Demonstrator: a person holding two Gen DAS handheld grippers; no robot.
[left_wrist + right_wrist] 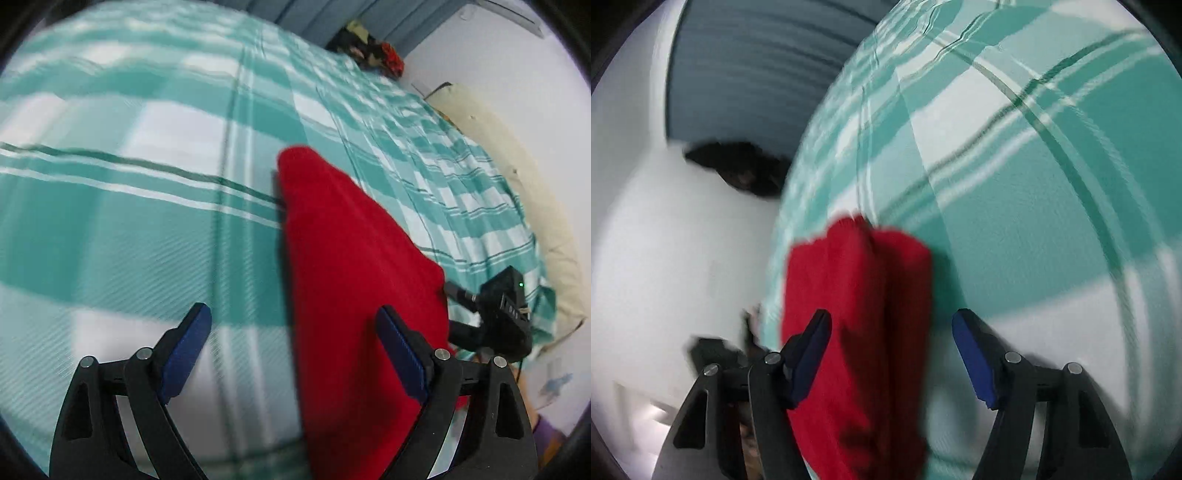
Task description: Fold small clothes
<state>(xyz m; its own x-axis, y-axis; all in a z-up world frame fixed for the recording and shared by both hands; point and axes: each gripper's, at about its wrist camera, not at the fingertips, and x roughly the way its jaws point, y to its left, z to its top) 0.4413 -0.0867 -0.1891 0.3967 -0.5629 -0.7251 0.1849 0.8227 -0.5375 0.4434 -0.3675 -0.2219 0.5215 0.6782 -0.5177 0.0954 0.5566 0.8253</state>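
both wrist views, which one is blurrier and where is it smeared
Right wrist view is blurrier: the red cloth has soft edges and the plaid bedsheet stripes streak. Left wrist view smears mostly on the bedsheet at left; the tool's fingers stay sharp. Both bow lines near the rim.

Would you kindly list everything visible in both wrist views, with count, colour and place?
red garment: one, red, folded, lying on the bed near both grippers
bedsheet: one, teal and white check, covering the bed
pillow: one, cream, at the bed's edge by the wall
dark bundle: one, black with red, far corner of the bed
curtain: one, blue-grey, behind the bed
left gripper: one, black with blue pads, open
right gripper: one, black with blue pads, open, straddling the garment
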